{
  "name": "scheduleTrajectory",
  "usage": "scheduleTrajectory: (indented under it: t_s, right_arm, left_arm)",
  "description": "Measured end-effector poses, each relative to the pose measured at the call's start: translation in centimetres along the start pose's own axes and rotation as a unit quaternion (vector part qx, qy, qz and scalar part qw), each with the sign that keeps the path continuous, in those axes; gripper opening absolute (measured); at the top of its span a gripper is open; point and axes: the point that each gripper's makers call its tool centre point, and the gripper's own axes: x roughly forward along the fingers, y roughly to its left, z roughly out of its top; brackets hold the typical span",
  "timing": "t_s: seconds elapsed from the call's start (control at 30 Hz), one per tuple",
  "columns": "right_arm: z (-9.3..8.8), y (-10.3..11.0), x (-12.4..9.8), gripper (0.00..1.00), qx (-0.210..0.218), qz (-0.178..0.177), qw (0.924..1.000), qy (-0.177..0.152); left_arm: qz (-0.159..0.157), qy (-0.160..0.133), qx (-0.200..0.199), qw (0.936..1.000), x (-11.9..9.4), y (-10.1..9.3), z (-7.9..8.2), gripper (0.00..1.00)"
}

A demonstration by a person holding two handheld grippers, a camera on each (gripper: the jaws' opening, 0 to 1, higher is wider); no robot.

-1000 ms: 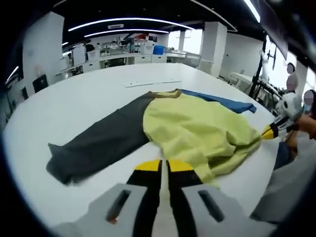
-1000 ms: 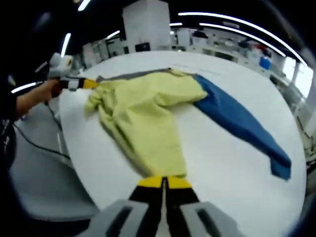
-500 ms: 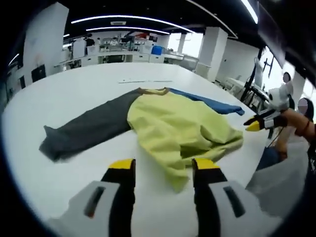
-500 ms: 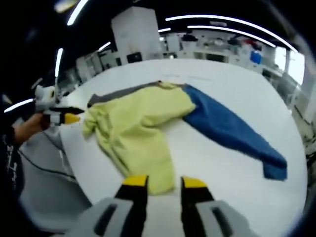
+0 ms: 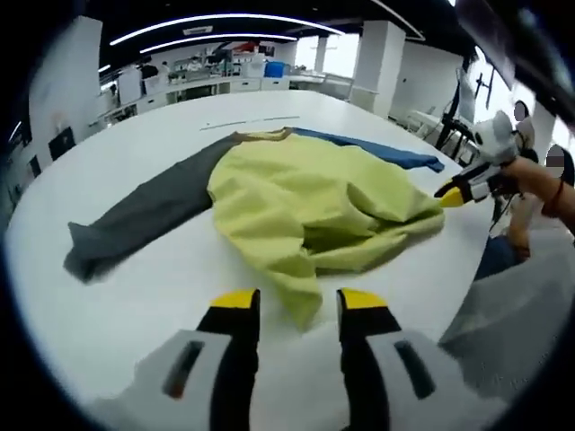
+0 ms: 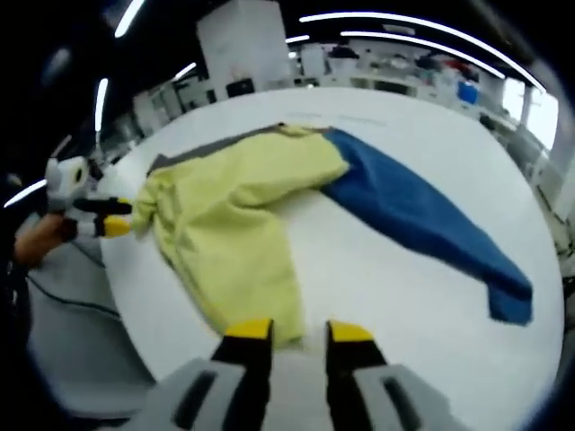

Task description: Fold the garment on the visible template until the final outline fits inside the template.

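The garment lies spread on the white table. Its yellow body is rumpled, with a grey sleeve reaching left and a blue sleeve on the far side. My left gripper is open, and a yellow hem corner lies loose between its tips. In the right gripper view the yellow body runs toward me and the blue sleeve stretches right. My right gripper is open beside the hem edge. Each gripper also appears in the other view: the right gripper and the left gripper, both at the garment's side.
A thin pale strip lies on the table beyond the collar. The table edge curves close by, with grey floor below it. A person's hand holds the right gripper. Lab benches stand far behind.
Both grippers were shut on the yellow hem a second ago and have opened, letting it drop onto the table. Both views have shifted a little since.
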Motion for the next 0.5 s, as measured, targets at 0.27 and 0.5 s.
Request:
scheduleTrajectory:
  t_s: [0.27, 0.5]
  right_arm:
    - [-0.2, 0.2, 0.4, 0.14, 0.0, -0.004, 1.0, -0.002]
    - [-0.4, 0.6, 0.9, 0.0, 0.003, 0.003, 1.0, 0.006]
  left_arm:
    - [-0.004, 0.019, 0.019, 0.9996, 0.7, -0.1, -0.9, 0.19]
    - [-0.017, 0.027, 0.01, 0.9994, 1.0, 0.1, -1.3, 0.02]
